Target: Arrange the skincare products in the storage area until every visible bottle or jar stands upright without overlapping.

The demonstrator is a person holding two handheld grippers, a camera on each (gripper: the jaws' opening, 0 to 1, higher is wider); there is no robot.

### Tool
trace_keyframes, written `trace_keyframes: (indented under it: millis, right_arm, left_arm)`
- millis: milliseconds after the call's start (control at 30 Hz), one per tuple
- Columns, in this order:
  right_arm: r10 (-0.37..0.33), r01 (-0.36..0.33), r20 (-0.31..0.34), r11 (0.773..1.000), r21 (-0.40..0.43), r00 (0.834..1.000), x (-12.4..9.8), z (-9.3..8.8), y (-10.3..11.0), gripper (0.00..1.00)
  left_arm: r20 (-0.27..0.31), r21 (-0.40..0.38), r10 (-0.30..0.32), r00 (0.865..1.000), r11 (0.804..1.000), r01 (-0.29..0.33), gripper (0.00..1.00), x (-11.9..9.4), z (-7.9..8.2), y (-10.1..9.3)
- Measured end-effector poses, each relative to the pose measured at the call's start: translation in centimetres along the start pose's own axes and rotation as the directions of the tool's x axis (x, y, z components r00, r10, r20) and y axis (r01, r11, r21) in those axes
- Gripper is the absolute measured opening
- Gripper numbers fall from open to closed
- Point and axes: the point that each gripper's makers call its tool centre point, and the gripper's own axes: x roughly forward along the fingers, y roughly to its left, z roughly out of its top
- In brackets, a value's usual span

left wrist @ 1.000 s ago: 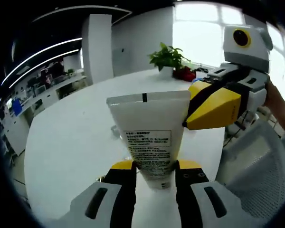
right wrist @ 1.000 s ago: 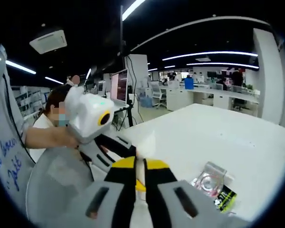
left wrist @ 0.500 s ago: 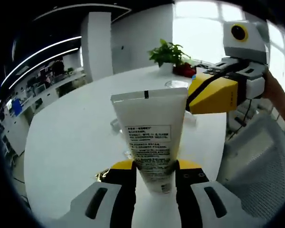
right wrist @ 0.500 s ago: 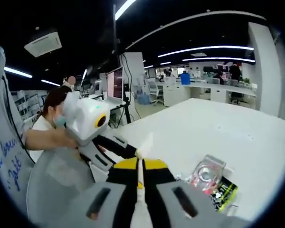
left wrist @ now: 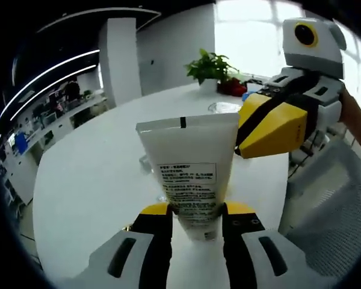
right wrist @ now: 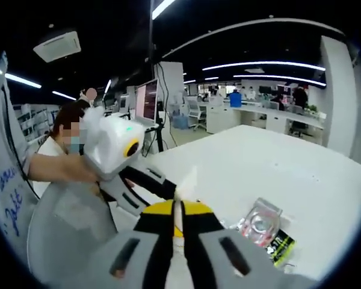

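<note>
Above the white table, in the left gripper view, a white tube of skincare cream is held upright, crimped end up, clamped near its cap end by the left tongs. The right tongs, yellow-tipped, are seen just beside the tube's upper right corner, touching or nearly so; half a second earlier they stood slightly clear of it, so they have been brought back in. A potted plant stands toward the table's far edge.

In the right gripper view, the right tongs are closed, or nearly closed, on the thin crimped edge of the tube, seen edge-on; whether it is truly pinched cannot be told. The left tongs are seen behind, gripped by a person's hand. A clear packet lies near the table's near edge. A two-handed hold is judged to be forming, so the tube has yet to be stood up in the storage area.
</note>
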Motion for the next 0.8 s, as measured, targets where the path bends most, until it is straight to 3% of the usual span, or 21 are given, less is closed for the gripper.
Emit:
trace_keyframes:
  millis: [400,800]
  right_arm:
    - [0.009,-0.009,-0.019,1.000,-0.003,1.000,0.34,-0.47,0.03,0.06]
    - [0.025,-0.026,-0.036,1.000,-0.005,0.999,0.71,-1.04,0.43,0.09]
  left_arm:
    - [0.027,0.039,-0.018,0.999,0.999,0.017,0.30,-0.14,-0.01,-0.28]
    - [0.000,0.080,-0.005,1.000,0.997,0.005,0.34,-0.42,-0.69,-0.17]
